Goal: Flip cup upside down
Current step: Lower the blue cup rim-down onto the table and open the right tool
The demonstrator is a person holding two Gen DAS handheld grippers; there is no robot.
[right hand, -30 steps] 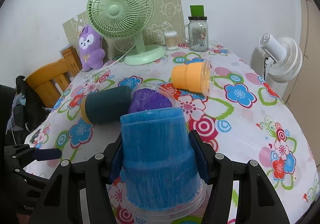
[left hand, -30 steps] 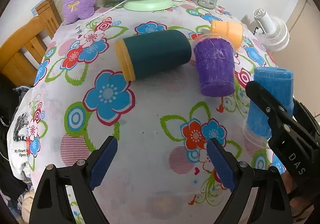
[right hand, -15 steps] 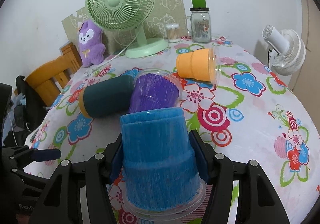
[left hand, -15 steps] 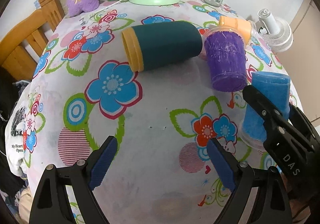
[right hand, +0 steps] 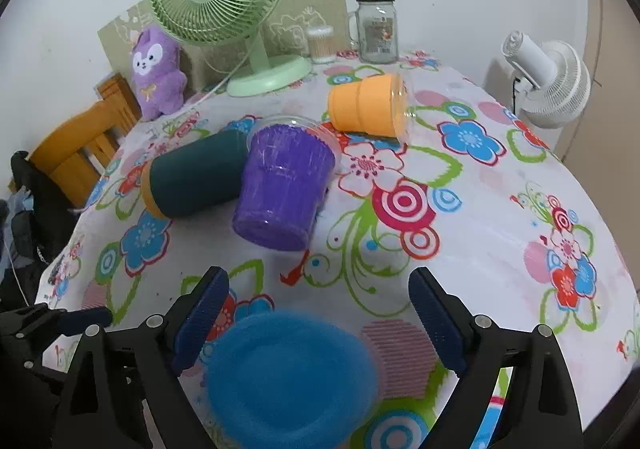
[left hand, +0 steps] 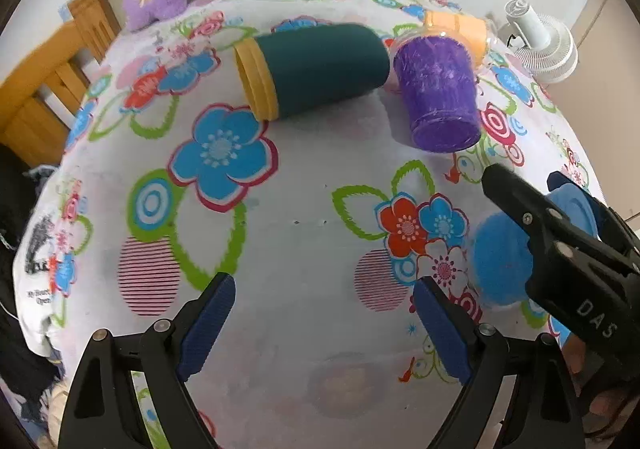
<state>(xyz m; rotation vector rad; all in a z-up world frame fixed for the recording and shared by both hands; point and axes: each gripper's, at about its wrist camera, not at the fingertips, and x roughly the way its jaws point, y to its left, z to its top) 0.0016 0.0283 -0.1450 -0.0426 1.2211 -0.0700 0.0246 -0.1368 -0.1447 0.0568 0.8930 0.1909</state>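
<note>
A blue cup (right hand: 292, 373) stands upside down on the floral tablecloth (right hand: 480, 249), base up, below and between my right gripper's (right hand: 318, 313) open fingers, which are apart from it. In the left wrist view the blue cup (left hand: 500, 261) sits at the right, partly behind the right gripper's finger (left hand: 560, 249). A purple cup (right hand: 284, 189), a dark green cup with a yellow rim (right hand: 196, 179) and an orange cup (right hand: 368, 107) lie on their sides further back. My left gripper (left hand: 324, 317) is open and empty above the cloth.
A green desk fan (right hand: 224, 1), a purple plush toy (right hand: 158, 73), a glass jar with a green lid (right hand: 376, 25) and a cotton swab tub (right hand: 320, 43) stand at the table's back. A white fan (right hand: 548, 81) is off the right edge, a wooden chair (right hand: 76, 153) at the left.
My right gripper has opened and let go of the blue cup, which now stands base up on the cloth. The gripper has lifted above it. The left gripper stayed open.
</note>
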